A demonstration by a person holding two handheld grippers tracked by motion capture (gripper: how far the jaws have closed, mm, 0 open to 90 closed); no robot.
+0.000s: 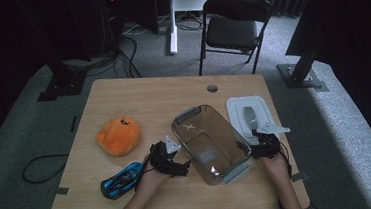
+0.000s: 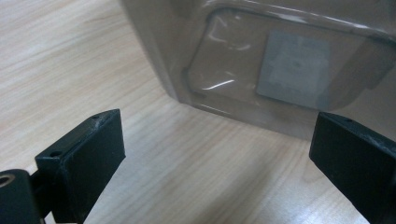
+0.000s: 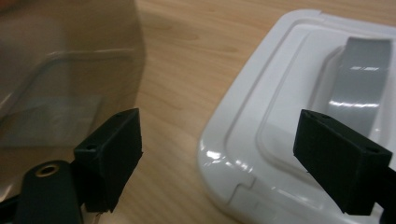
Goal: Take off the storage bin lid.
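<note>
A smoky clear plastic bin (image 1: 209, 142) sits mid-table with nothing in it and grey latches at both ends. My left gripper (image 1: 178, 160) rests open on the wood just left of the bin; in the left gripper view the bin's wall (image 2: 280, 60) stands beyond my spread jaws. To the right lies the white lid (image 1: 248, 115) with a grey handle (image 3: 362, 79). My right gripper (image 1: 265, 146) is open at the lid's near edge, between the bin (image 3: 60, 84) and the lid (image 3: 252, 140).
An orange plush toy (image 1: 118, 135) lies left of the bin, and a blue toy car (image 1: 122, 180) sits near the front edge by my left hand. A round cable hole (image 1: 212, 88) is at the table's back. A black folding chair (image 1: 235, 23) stands behind the table.
</note>
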